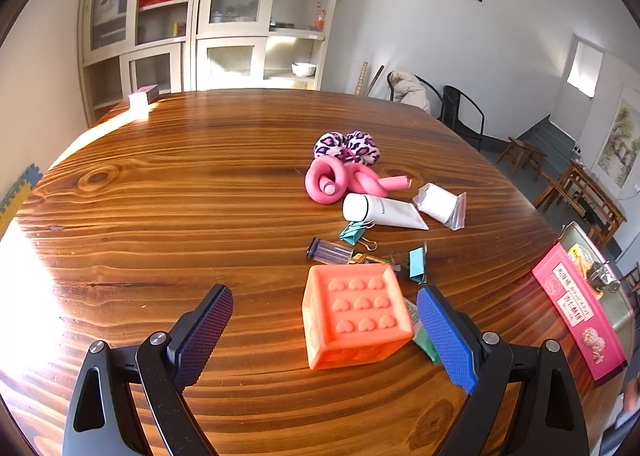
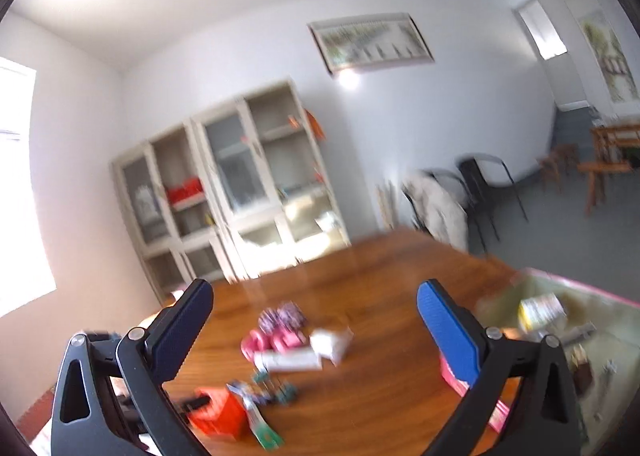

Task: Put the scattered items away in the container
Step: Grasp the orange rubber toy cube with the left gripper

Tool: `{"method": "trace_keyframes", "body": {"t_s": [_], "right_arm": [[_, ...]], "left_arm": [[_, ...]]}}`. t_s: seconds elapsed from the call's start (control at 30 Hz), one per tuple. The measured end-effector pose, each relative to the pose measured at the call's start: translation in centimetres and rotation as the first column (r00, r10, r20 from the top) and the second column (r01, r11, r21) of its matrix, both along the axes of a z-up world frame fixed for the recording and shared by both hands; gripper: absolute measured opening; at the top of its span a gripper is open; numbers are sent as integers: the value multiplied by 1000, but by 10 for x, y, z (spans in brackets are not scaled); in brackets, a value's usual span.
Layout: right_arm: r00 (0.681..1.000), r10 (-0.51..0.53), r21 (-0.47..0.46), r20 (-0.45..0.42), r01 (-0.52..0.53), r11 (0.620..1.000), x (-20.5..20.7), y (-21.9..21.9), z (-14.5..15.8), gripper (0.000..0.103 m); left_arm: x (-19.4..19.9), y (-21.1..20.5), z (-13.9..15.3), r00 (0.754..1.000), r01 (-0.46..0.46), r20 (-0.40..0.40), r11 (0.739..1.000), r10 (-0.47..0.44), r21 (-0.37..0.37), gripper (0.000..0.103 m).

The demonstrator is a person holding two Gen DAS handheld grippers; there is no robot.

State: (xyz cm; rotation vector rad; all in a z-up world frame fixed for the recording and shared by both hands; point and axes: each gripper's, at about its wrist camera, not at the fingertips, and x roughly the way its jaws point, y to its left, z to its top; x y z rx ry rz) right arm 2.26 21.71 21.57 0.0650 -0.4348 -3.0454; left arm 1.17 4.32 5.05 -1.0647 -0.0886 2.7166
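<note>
An orange cube point(image 1: 356, 320) with heart bumps stands on the wooden table point(image 1: 180, 216) between the fingers of my left gripper point(image 1: 324, 292), which is open. The cube is nearer the right finger and neither pad presses on it. Beyond lie a green sachet point(image 1: 424, 340), teal binder clips point(image 1: 354, 234), a clear-capped item point(image 1: 328, 250), a white tube point(image 1: 380, 210), a bagged white packet point(image 1: 440, 204), a pink foam curler point(image 1: 332, 180) and a leopard scrunchie point(image 1: 346, 146). The pink container point(image 1: 576, 308) sits at the right table edge. My right gripper point(image 2: 314, 288) is open and empty above the table, beside the container point(image 2: 560, 288).
In the container lie a yellow pack point(image 2: 540, 310) and small metal pieces point(image 1: 602, 276). A small box point(image 1: 142, 98) rests at the table's far left corner. A cabinet point(image 1: 208, 16) and chairs point(image 1: 460, 112) stand behind the table. The right wrist view is blurred.
</note>
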Motion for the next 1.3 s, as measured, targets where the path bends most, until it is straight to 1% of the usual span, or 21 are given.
{"method": "trace_keyframes", "body": {"t_s": [0.03,0.07,0.1,0.13,0.2,0.23,0.27,0.3,0.43,0.5,0.57,0.67,0.73,0.8,0.87,0.97,1.1,1.17,1.23,1.3], "right_arm": [[999,35,27,15,-35,999,-10,-6,-1,102],[995,52,51,89,-56,997,-25,-12,-4,102],[983,63,54,170,-73,996,-39,-15,-8,102],[970,78,31,229,-87,996,-52,-15,-15,102],[948,85,-32,307,-79,996,-73,-10,-31,102],[935,74,-45,347,-62,997,-83,-8,-39,102],[922,61,-50,383,-46,998,-91,-5,-48,102],[910,53,-51,411,-35,998,-95,-2,-57,102],[866,50,-27,498,-42,999,-101,-1,-79,102],[862,49,-6,505,-53,999,-96,-5,-80,102],[868,25,43,496,-53,998,-90,-11,-77,102],[880,-28,119,474,-32,992,-84,-18,-71,102],[886,-31,133,463,-35,990,-81,-22,-68,102],[883,-19,127,470,-46,991,-81,-23,-69,102],[872,-4,118,489,-61,991,-84,-24,-72,102],[859,38,70,511,-86,994,-86,-22,-77,102],[851,78,29,519,-109,994,-87,-20,-79,102],[846,88,24,526,-118,993,-87,-22,-80,102],[840,107,15,533,-135,991,-88,-24,-81,102],[836,117,18,537,-150,989,-88,-28,-82,102]], "left_arm": [[1,2,-1,1000,-4,-10,1000,4,-15,95],[2,4,-1,1000,-6,-21,999,5,-34,95],[2,6,-2,999,-10,-30,998,9,-55,95],[2,8,-3,999,-19,-36,997,16,-77,95],[1,10,-6,999,-22,-31,994,19,-104,95],[0,11,-8,1000,-16,-23,995,13,-101,96],[-1,10,-9,1000,-11,-18,996,10,-83,98],[-2,8,-10,1000,-12,-11,998,11,-68,98],[-6,0,-14,999,-9,35,1000,9,13,98],[-5,-1,-13,999,-4,41,999,2,40,98],[-1,2,-11,1000,9,19,999,-10,44,98],[4,12,-10,1000,25,-13,1000,-25,-8,98],[1,21,-14,999,39,2,998,-39,-42,98],[-3,26,-20,999,46,27,997,-44,-64,98],[-7,28,-25,998,40,43,996,-37,-76,98],[-15,27,-29,998,23,61,997,-18,-75,98],[-30,18,-38,993,-9,116,999,14,-43,98],[-34,14,-42,989,-8,148,1000,8,1,98],[-36,13,-44,988,-11,155,1000,9,15,98],[-35,14,-43,989,-3,147,1000,1,11,97]]}}
